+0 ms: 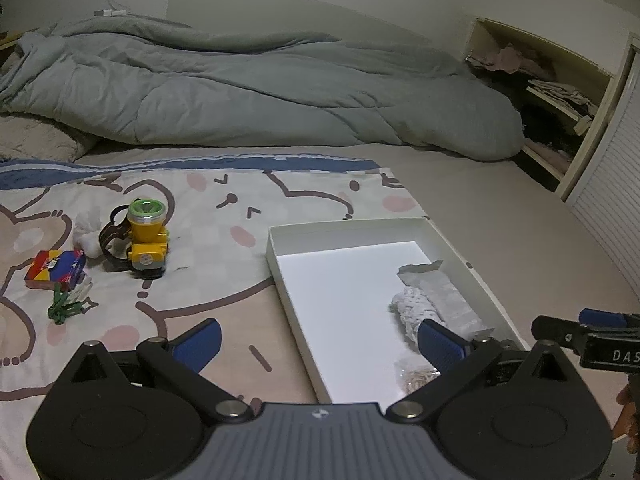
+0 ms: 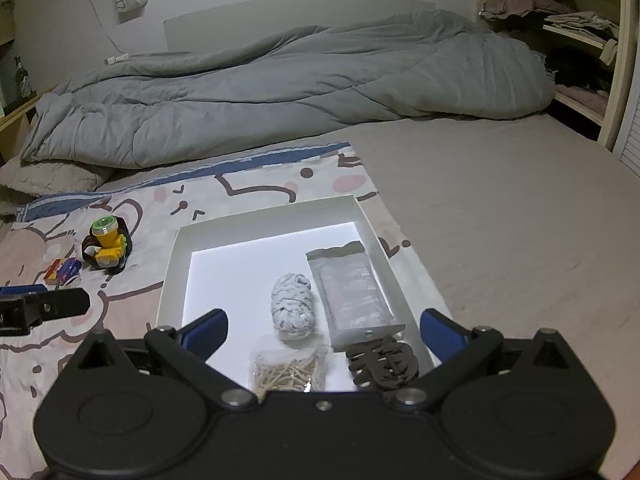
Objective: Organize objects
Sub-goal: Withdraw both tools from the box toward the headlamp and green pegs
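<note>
Left wrist view
- My left gripper (image 1: 320, 340): jaws spread wide with nothing between them, above the near left edge of the white box (image 1: 276, 258).
- White box: it lies on the cartoon-print sheet (image 1: 224, 248), right of centre, open at the top.
- In the box: a grey-white yarn bundle (image 1: 408, 312) and a grey packet (image 1: 444, 296) side by side near the right wall; a clear bag of small wooden sticks (image 1: 416, 374) at the near end.
- Out on the sheet, left: a yellow headlamp (image 1: 146, 242) with its dark strap, a red and blue small box (image 1: 54, 270) near it, green clips (image 1: 66, 306) just in front of that box.
- Right edge: I see part of my right gripper (image 1: 592, 334).

Right wrist view
- My right gripper (image 2: 324, 332): jaws wide apart, gripping nothing, over the near end of the white box (image 2: 172, 276).
- In the box: yarn bundle (image 2: 291, 306) mid-floor, grey packet (image 2: 352, 292) to its right, bag of sticks (image 2: 288, 372) nearest me, a dark brown hair claw (image 2: 382, 364) beside the bag.
- Left: headlamp (image 2: 106, 248) and small box (image 2: 64, 270) on the sheet, well apart from the white box.
- Behind: a grey duvet (image 2: 280, 92) heaped across the bed.
</note>
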`<state>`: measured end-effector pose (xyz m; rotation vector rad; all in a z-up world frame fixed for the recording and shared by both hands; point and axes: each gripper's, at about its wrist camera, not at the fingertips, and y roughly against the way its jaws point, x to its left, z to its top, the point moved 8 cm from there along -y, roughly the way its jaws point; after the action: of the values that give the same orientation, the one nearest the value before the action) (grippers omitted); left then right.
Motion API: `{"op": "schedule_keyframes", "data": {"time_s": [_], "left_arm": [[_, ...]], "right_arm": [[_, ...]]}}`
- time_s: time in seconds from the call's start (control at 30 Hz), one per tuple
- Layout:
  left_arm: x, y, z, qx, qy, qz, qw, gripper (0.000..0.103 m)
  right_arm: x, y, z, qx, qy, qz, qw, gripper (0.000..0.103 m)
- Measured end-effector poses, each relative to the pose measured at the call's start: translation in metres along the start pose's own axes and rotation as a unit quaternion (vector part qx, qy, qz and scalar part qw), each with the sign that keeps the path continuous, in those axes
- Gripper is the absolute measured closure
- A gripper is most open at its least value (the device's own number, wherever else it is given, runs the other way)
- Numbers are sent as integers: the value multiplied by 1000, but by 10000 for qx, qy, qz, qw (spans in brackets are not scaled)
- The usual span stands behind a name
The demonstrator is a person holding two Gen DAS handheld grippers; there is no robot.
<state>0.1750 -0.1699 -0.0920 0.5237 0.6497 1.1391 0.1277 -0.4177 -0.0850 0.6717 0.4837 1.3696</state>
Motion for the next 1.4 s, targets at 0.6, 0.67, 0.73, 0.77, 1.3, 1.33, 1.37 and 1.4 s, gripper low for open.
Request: {"op": "schedule_keyframes", "data": {"time_s": [0.6, 0.67, 0.73, 0.77, 1.3, 1.33, 1.37, 1.4], "left_arm": [[31, 13, 6, -75, 208, 129, 9997, 0], [40, 16, 6, -84, 223, 201, 9995, 0], [47, 19, 6, -96, 250, 256, 9993, 0], [52, 21, 7, -105, 271, 283, 9992, 0], [129, 50, 6, -258, 543, 836, 9947, 0], [134, 52, 6, -275, 551, 868, 9943, 0], [138, 54, 7, -291, 549, 898, 9940, 0], [142, 56, 7, -316, 544, 935, 9936, 0]], "right_arm": [[29, -7, 11, -7, 72, 122, 9999, 0], [37, -8, 14, -29, 102, 177, 9998, 0], [45, -9, 16, -36, 134, 217, 9997, 0], [50, -10, 17, -38, 161, 239, 9996, 0], [146, -18, 31, -209, 714, 821, 9938, 0], [151, -19, 31, -209, 752, 848, 9933, 0], [157, -19, 30, -207, 787, 873, 9929, 0], [161, -20, 30, -203, 818, 897, 9924, 0]]}}
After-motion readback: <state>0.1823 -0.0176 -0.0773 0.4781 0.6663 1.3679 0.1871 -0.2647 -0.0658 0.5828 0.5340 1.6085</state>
